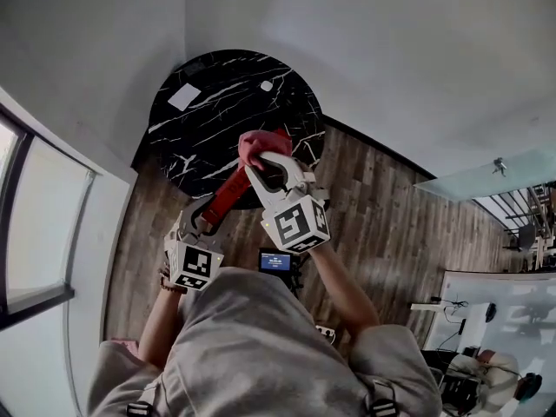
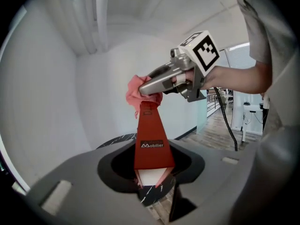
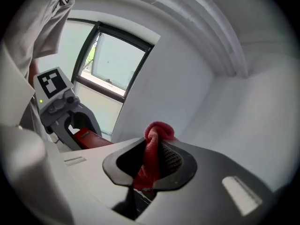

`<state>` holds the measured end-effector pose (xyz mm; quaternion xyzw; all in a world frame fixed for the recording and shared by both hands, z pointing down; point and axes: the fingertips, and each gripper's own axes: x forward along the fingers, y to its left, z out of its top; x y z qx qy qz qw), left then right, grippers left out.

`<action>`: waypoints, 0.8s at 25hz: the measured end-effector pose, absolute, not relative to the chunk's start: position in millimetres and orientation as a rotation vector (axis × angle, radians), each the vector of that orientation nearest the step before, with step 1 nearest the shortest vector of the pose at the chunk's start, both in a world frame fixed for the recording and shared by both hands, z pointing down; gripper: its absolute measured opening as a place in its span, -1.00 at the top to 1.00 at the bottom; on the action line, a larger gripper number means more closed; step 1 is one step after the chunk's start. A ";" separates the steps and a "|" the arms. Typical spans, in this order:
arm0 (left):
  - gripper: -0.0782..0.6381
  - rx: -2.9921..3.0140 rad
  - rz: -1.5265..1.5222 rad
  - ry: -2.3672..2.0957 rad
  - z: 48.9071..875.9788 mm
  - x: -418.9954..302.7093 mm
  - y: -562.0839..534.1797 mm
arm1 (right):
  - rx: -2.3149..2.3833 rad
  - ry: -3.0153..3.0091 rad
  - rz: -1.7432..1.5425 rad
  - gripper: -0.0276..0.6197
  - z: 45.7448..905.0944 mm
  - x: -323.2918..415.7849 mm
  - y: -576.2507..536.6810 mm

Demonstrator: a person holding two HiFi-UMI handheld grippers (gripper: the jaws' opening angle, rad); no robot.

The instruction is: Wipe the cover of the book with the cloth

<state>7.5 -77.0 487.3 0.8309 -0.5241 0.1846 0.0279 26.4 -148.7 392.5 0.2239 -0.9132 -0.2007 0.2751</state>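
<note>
While L claw (image 2: 151, 178) pinches slim red book (image 2: 151, 135), R claw (image 3: 151, 165) grips bunched pink cloth (image 3: 157, 132).

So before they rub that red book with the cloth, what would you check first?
1. Book gripped: ok. The left gripper is shut on the near end of the red book.
2. Cloth gripped: ok. The right gripper is shut on the bunched pink cloth.
3. Cloth on the cover: ok, it seems to meet the book's far end.
4. Far end supported: not ok, it hangs above the black table.
5. Cover clean or dirty: cannot tell.
</note>
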 end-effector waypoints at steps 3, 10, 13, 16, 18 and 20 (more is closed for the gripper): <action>0.34 2.556 0.556 -1.608 491.1 -4.8 -81.2 | 0.476 -2.493 -0.481 0.68 410.1 -9.6 -120.6; 0.34 2.598 0.654 -1.575 498.8 -23.3 -90.9 | 0.182 -2.585 -0.256 0.68 436.3 -61.6 -70.2; 0.34 2.586 0.595 -1.547 506.3 -38.4 -93.2 | -0.011 -2.780 0.069 0.68 416.5 -65.5 -58.5; 0.34 2.460 0.275 -1.405 509.8 -61.6 -93.9 | 0.005 -3.060 0.169 0.67 351.2 -41.4 -87.5; 0.34 2.290 -0.048 -1.234 505.1 -78.7 -94.8 | 0.260 -3.167 0.058 0.67 313.0 -14.2 -132.2; 0.34 2.113 -0.328 -1.062 495.7 -92.4 -94.3 | 0.519 -3.111 -0.124 0.68 298.2 4.6 -172.3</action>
